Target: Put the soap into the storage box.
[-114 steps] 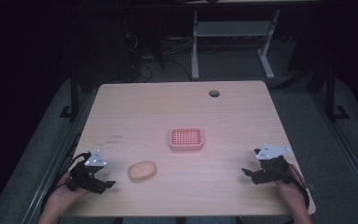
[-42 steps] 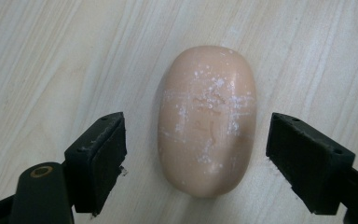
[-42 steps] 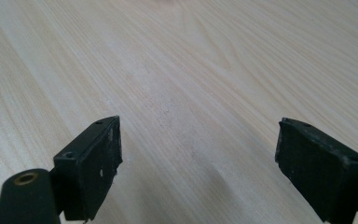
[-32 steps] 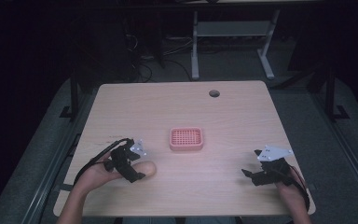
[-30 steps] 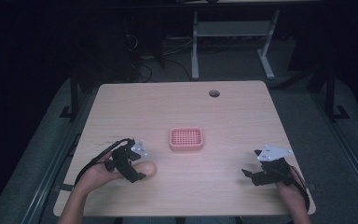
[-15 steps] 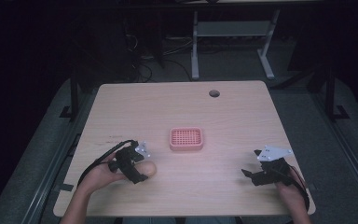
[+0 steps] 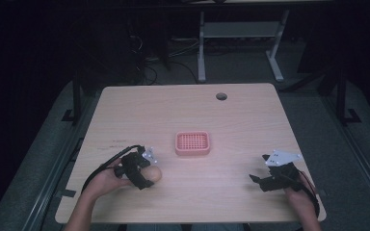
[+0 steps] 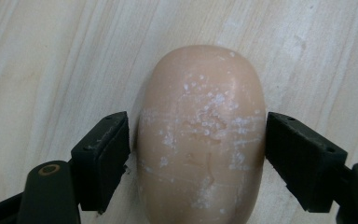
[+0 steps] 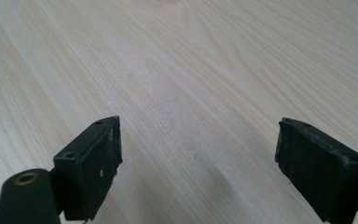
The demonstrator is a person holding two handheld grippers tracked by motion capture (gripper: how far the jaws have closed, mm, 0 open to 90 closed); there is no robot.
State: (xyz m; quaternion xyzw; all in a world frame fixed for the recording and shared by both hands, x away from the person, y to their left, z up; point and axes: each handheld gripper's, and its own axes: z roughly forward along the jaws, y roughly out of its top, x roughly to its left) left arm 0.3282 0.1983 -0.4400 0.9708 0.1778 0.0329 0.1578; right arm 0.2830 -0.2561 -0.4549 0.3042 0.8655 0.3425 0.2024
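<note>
A peach oval soap bar [image 8: 200, 135] with white scuffs lies on the pale wood table [image 7: 221, 120], at its front left [image 7: 154, 174]. My left gripper [image 7: 144, 177] is open and lowered over it; in the left gripper view [image 8: 196, 161] one black jaw stands on each side of the bar, the right one almost touching, the left a small gap away. My right gripper [image 7: 259, 180] rests open at the front right, with bare wood between its jaws [image 9: 198, 168].
A pink perforated dish [image 7: 192, 143] sits at the table's middle, right of and beyond the soap. A round cable hole [image 7: 221, 96] lies near the far edge. Dark floor and a desk frame [image 7: 241, 33] lie behind the table.
My left gripper came in from the front left corner to the soap and over the last second settled lower around it. The right gripper has stayed still.
</note>
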